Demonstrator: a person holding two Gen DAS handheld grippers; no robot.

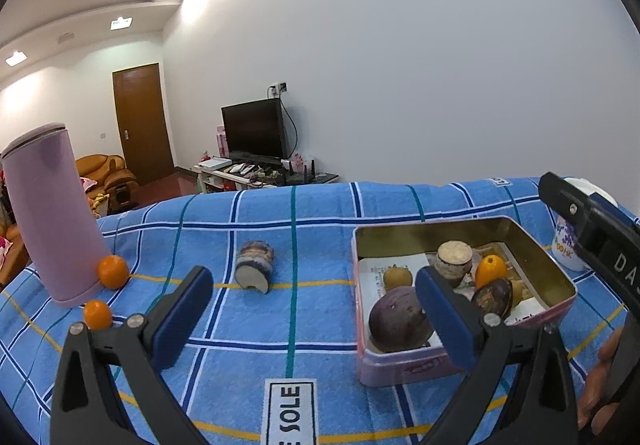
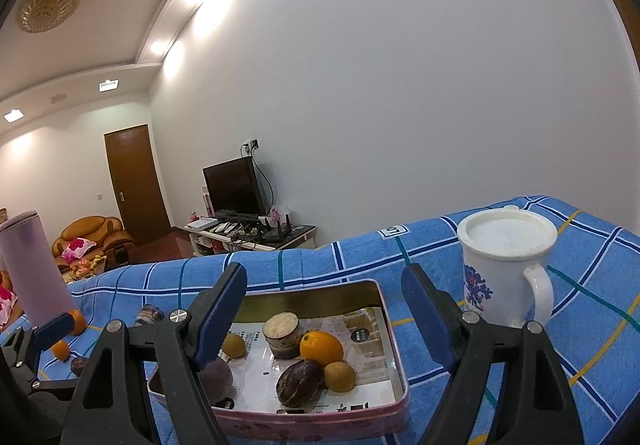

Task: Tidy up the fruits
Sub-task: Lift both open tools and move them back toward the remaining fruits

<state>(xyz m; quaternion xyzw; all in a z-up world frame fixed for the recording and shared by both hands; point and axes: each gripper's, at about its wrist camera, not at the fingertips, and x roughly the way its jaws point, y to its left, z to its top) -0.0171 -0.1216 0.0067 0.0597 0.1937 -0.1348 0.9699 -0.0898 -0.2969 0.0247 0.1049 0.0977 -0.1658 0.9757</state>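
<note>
Surface: a desk (image 1: 320, 205) is being covered by a blue checked cloth.
Tin: the tin (image 2: 394, 329) is being used as the collecting box, lid off, paper lining its floor.
Fruits in tin: an orange (image 2: 321, 347), a purple fruit (image 1: 396, 319), a dark halved one (image 2: 298, 383) and two small brown ones are being kept together inside; a cut stub (image 2: 282, 331) is standing among them.
Fruits outside: two kumquats (image 1: 113, 271) are lying against a pink flask (image 1: 52, 213); a cut piece (image 1: 255, 271) is lying mid-cloth. These are judged still to be gathered.
Left tongs (image 1: 316, 319): being held wide apart, empty, low over the cloth between the loose fruit and the tin.
Right tongs (image 2: 324, 309): being held wide apart, empty, over the tin.
Mug (image 2: 506, 265): standing lidded beside the tin.
</note>
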